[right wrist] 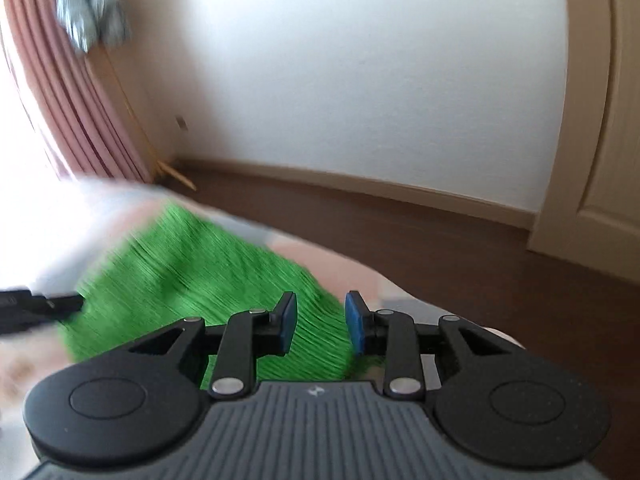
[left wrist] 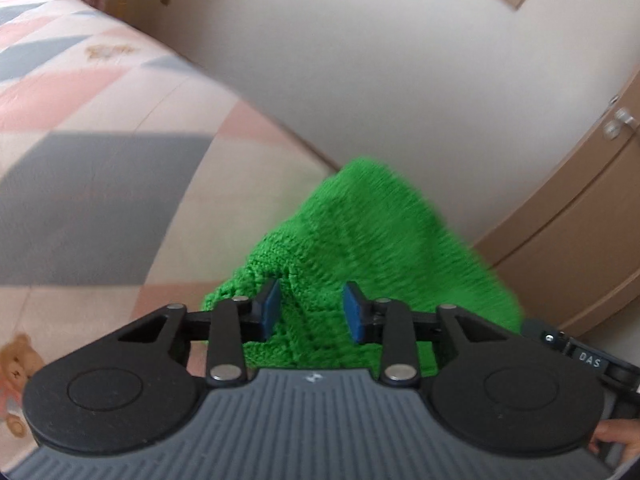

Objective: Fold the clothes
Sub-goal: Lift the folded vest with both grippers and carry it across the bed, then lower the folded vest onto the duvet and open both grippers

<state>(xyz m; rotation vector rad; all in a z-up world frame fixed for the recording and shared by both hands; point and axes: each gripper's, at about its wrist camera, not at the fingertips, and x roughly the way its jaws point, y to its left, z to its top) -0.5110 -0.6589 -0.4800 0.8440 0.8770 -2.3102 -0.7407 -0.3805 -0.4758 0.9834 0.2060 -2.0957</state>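
A green knit garment (left wrist: pixel 352 248), low at centre frame over a patchwork bedspread (left wrist: pixel 100 128), is gripped by the left gripper (left wrist: pixel 312 312) and right gripper (right wrist: pixel 320 322), seemingly mid-fold; an even lay-down is called for next

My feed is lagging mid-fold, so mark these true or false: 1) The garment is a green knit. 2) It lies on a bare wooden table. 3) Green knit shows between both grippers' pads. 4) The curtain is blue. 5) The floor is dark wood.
1) True: the green knit garment is bright green.
2) False: it rests on a patchwork bedspread.
3) True: at the left gripper and the right gripper.
4) False: the curtain is pink.
5) True: the floor is dark wood.
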